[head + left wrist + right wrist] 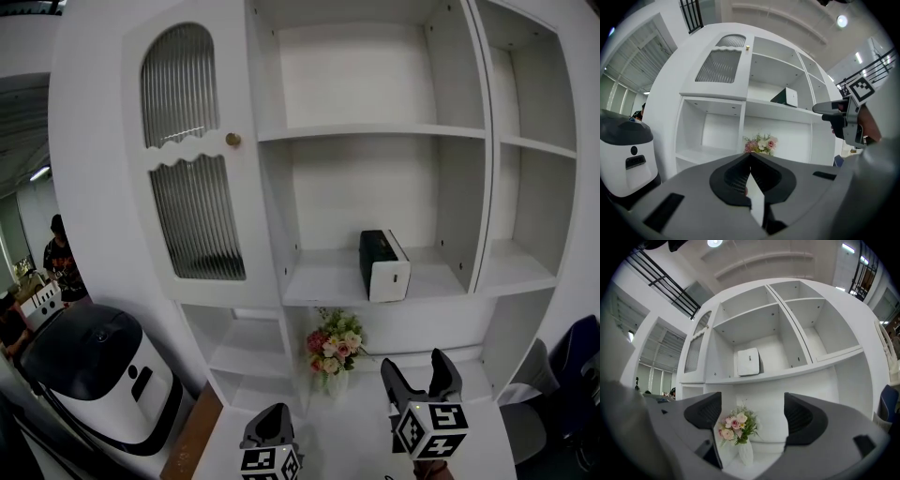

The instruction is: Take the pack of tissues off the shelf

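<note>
White-fronted pack of tissues (384, 265) is sitting on the middle shelf (323, 279), probably light and squashy, so I am favouring a gentle pinch across its narrow sides, holding right gripper (415, 367) agape, left gripper (268, 427) closed.

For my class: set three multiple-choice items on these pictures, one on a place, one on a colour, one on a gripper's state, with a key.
1. Where is the tissue pack?
A. on the shelf above the flowers
B. on the top shelf
C. behind the glass door

2. What colour is the shelf unit?
A. black
B. white
C. brown

3. How is the right gripper?
A. shut on the pack
B. shut, empty
C. open, empty

Key: 1 A, it stands one shelf above the flowers; 2 B, every board is white; 3 C, its jaws stand apart, holding nothing.
</note>
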Demonstrator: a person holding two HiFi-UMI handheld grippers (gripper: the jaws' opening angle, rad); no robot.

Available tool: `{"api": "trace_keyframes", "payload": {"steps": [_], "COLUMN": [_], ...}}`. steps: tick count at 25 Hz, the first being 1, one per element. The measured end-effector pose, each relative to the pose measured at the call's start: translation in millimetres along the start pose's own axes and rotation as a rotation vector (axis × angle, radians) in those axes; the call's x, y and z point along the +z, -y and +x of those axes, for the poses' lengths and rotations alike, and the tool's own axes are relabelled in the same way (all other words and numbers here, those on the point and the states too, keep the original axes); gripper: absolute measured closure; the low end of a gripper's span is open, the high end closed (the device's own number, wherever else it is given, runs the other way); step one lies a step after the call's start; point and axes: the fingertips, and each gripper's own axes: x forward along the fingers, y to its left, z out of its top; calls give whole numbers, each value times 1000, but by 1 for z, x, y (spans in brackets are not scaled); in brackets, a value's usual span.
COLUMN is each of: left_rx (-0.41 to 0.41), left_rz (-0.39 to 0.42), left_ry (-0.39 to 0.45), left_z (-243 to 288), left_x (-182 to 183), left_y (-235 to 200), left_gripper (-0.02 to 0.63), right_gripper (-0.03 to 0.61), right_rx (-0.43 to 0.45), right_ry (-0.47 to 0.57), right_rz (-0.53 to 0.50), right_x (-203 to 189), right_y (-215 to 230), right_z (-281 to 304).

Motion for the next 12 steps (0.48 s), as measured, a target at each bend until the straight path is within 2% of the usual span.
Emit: {"api": "trace_keyframes", "payload": {"steps": [12], "left_rx": [32], "left_rz": [8], "left_ry": [55], "left_z": [-7], "left_x": [30], "left_y": [-16], "left_gripper": [595], "right_gripper": [156], "right_rx": [39], "right_ry": [41], "right_rz": [-33], "right_x": [38], "right_y": [-13], "right_z": [31]}}
